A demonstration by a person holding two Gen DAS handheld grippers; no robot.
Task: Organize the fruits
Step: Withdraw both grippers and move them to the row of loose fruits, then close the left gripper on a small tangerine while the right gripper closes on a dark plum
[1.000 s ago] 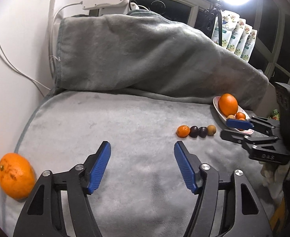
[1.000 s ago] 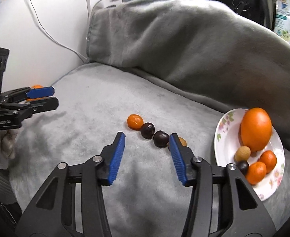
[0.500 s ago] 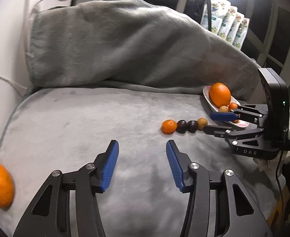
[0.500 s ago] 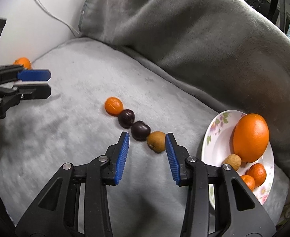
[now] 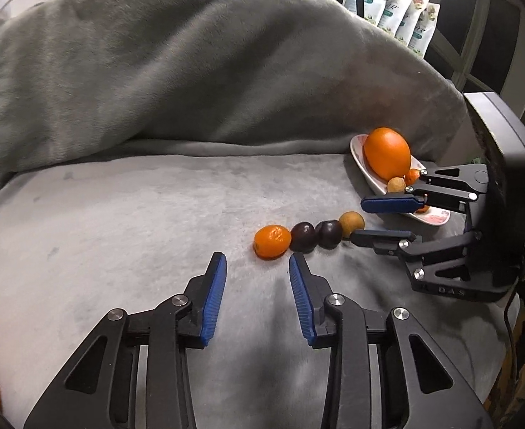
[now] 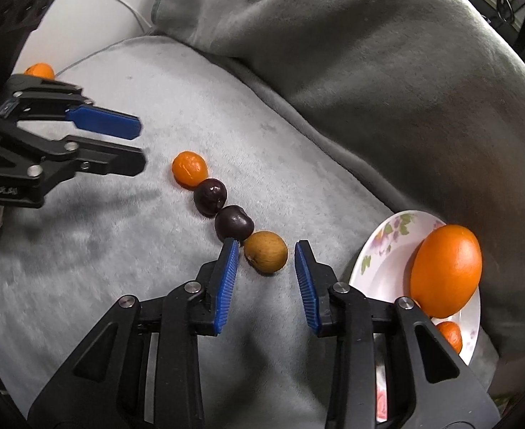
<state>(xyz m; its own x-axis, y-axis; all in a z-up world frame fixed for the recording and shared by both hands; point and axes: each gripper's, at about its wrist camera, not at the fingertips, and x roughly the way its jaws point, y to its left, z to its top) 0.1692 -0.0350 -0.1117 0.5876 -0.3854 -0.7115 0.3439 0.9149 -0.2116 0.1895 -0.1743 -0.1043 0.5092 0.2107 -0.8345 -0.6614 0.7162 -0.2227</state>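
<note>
Two parted grippers at a row of four fruits on a grey blanket [image 5: 119, 214].

Right gripper [image 6: 266, 250] has its jaws apart and empty, either side of the brown fruit [image 6: 266, 256]. Beyond lie two dark fruits [image 6: 234, 223] and a mandarin [image 6: 189, 168]. Left gripper [image 5: 257, 262], also agape and empty, sits just short of the mandarin. The plate [image 6: 384, 250] holds a big orange [image 6: 445, 275].

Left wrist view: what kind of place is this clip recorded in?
Probably a home, not a lab: the fruit lies on a soft surface draped in a grey blanket, with a floral plate, and printed pouches stand by a dark window behind.
</note>
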